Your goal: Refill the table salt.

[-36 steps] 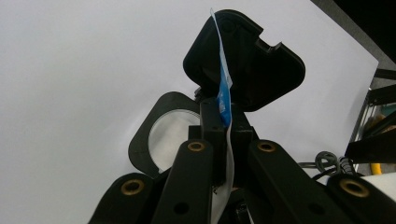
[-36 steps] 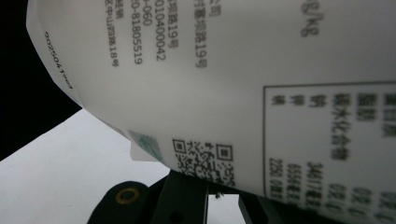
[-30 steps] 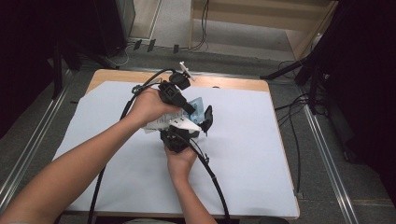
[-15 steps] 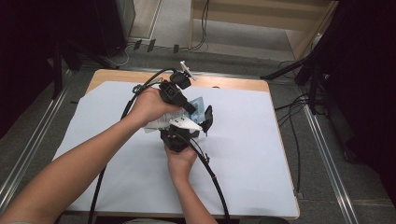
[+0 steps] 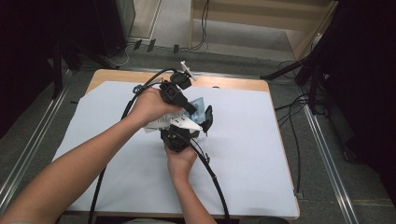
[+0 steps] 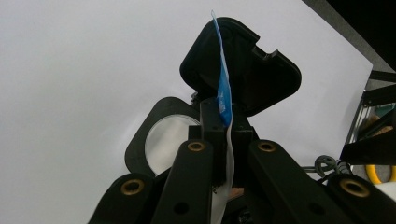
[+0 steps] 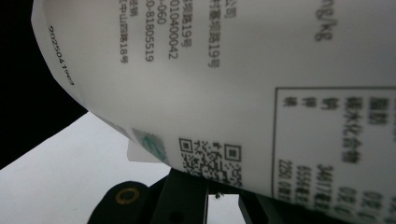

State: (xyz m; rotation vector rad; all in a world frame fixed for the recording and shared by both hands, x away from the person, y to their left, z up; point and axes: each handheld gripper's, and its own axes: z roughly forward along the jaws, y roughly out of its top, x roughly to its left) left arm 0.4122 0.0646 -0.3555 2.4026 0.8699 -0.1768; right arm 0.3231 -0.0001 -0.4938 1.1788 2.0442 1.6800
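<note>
The packet (image 5: 161,122) (white back printed, edge blue) is held above the middle of the table (image 5: 261,154), clamped in both the left gripper (image 5: 189,108) and the right gripper (image 5: 205,122), seemingly so opposing pulls can tear it open.

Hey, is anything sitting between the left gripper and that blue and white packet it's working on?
Nothing visible: the left gripper already pinches the packet edge-on between its jaws, with the right gripper close behind it.
</note>
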